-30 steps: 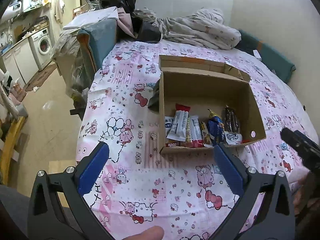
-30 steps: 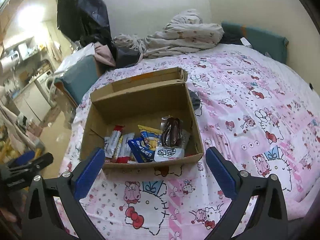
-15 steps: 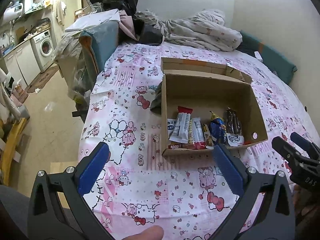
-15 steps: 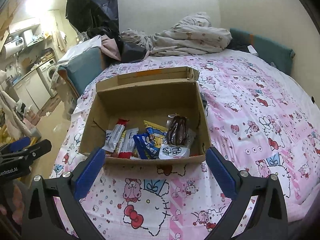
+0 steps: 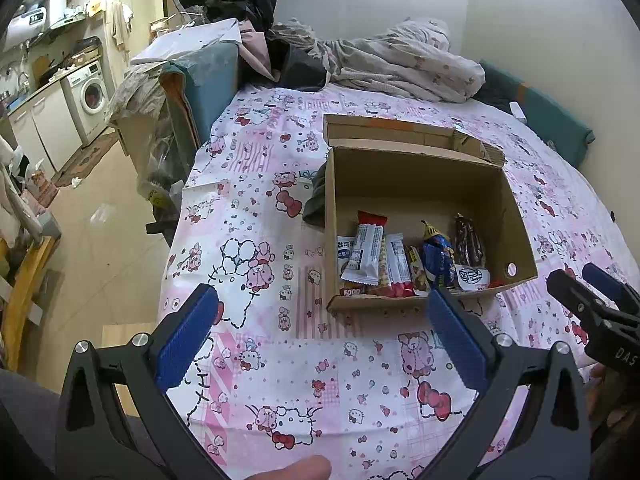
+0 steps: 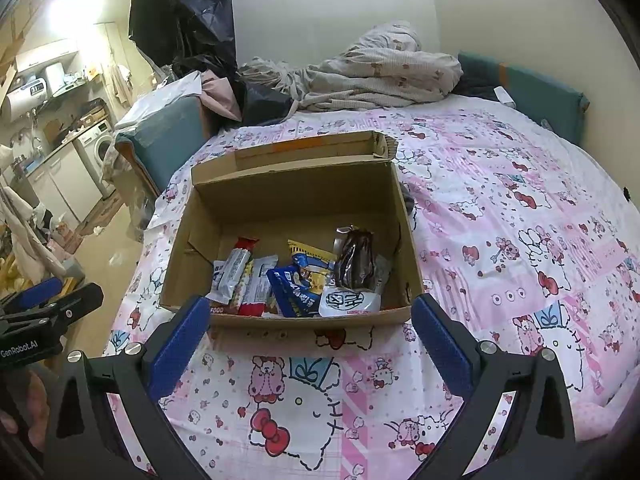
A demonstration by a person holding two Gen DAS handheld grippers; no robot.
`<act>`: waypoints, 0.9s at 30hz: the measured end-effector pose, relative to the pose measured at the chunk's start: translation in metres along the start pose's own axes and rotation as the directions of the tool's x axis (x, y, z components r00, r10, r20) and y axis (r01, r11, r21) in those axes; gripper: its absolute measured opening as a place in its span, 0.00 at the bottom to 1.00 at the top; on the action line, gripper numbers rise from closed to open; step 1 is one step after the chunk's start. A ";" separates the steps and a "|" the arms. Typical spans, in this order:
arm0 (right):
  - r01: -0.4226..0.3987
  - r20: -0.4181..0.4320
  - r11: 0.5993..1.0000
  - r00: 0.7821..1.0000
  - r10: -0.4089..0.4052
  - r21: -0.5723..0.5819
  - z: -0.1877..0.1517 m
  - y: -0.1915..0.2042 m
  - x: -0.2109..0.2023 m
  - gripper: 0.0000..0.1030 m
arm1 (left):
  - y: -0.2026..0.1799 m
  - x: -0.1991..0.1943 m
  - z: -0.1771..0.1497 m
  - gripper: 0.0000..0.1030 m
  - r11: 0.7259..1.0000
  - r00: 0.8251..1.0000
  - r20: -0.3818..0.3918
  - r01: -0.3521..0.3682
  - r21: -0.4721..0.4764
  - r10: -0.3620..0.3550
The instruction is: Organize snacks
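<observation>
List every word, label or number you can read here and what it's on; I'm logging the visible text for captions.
"FOOD": red strip of a snack wrapper at the front of the cardboard box.
"GenRobot.AI": body of the left gripper, right wrist view.
"DAS", cut off by the frame edge: body of the right gripper, left wrist view.
Print on the blue packet, white pouch and white bars: too small or blurred to read.

Pink-sheeted bed (image 5: 256, 208) against pale walls (image 6: 328, 12); washing machine (image 5: 91, 98) past tan floor (image 5: 100, 248).
</observation>
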State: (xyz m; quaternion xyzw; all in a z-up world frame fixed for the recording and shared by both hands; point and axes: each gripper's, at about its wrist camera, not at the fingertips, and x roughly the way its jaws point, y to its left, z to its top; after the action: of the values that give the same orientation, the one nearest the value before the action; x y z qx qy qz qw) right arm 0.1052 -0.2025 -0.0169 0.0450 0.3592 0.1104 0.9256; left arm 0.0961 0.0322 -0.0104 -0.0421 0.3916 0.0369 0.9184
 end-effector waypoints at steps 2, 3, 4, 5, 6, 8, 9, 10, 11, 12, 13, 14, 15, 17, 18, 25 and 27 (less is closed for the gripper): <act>0.000 0.002 1.000 1.000 0.000 -0.005 0.000 0.001 0.000 1.00 | 0.000 -0.001 0.000 1.00 1.000 1.000 0.000 0.001 -0.002 -0.001; 0.002 0.004 1.000 1.000 -0.002 -0.009 0.000 0.001 -0.001 1.00 | 0.000 0.000 0.000 1.00 1.000 1.000 0.000 0.001 -0.001 -0.001; 0.002 0.004 1.000 1.000 -0.002 -0.011 0.000 0.002 -0.001 1.00 | 0.000 -0.001 0.000 1.00 1.000 1.000 0.001 0.001 -0.001 -0.001; 0.003 0.003 1.000 1.000 -0.003 -0.012 0.000 0.002 0.000 1.00 | 0.000 -0.001 0.000 1.00 1.000 1.000 0.002 0.001 -0.001 -0.001; 0.003 0.003 1.000 1.000 -0.003 -0.012 0.000 0.002 0.000 1.00 | 0.000 0.000 0.000 1.00 1.000 1.000 0.002 0.001 -0.001 -0.001; 0.003 0.002 1.000 1.000 -0.003 -0.011 0.000 0.002 0.000 1.00 | 0.000 -0.001 0.000 1.00 1.000 1.000 0.002 0.003 -0.001 -0.003; 0.003 0.001 1.000 1.000 -0.002 -0.010 0.000 0.003 0.000 1.00 | 0.000 -0.001 0.000 1.00 1.000 1.000 0.003 0.003 -0.001 -0.003; 0.003 0.002 1.000 1.000 -0.003 -0.010 0.000 0.003 0.000 1.00 | 0.001 -0.001 0.000 1.00 1.000 1.000 0.004 0.003 -0.001 -0.003; 0.004 0.003 1.000 1.000 -0.004 -0.010 0.000 0.003 0.000 1.00 | 0.000 -0.002 0.000 1.00 1.000 1.000 0.006 0.003 -0.001 -0.003; 0.004 0.003 1.000 1.000 -0.004 -0.008 0.000 0.003 0.000 1.00 | 0.000 -0.002 0.001 1.00 1.000 1.000 0.007 0.002 0.000 -0.002; 0.004 0.004 1.000 1.000 -0.004 -0.007 0.000 0.003 0.000 1.00 | 0.000 -0.002 0.000 1.00 1.000 1.000 0.006 0.002 -0.001 -0.002; 0.004 0.003 1.000 1.000 -0.004 -0.008 0.000 0.003 0.000 1.00 | 0.001 -0.002 0.000 1.00 1.000 1.000 0.006 0.003 -0.003 -0.003; 0.005 0.003 1.000 1.000 -0.005 -0.009 0.000 0.003 0.000 1.00 | 0.000 -0.001 0.000 1.00 1.000 1.000 0.004 0.004 -0.003 -0.004; 0.003 0.001 1.000 1.000 -0.003 -0.007 0.000 0.003 0.000 1.00 | -0.001 -0.002 0.000 1.00 1.000 1.000 0.001 0.006 -0.002 -0.006; 0.002 0.001 1.000 1.000 -0.002 -0.006 0.000 0.002 0.000 1.00 | -0.001 -0.002 0.001 1.00 1.000 1.000 0.001 0.005 -0.001 -0.005; 0.002 -0.001 1.000 1.000 -0.002 -0.003 0.000 0.001 0.001 1.00 | -0.001 -0.001 0.001 1.00 1.000 1.000 0.000 0.005 -0.007 -0.005; 0.001 -0.002 1.000 1.000 -0.001 -0.001 -0.001 0.001 0.001 1.00 | -0.001 -0.002 0.001 1.00 1.000 1.000 0.000 0.004 -0.008 -0.004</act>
State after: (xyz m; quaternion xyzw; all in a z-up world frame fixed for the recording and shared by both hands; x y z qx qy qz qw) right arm 0.1053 -0.2014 -0.0182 0.0444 0.3600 0.1102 0.9253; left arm 0.0958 0.0313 -0.0087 -0.0464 0.3915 0.0367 0.9183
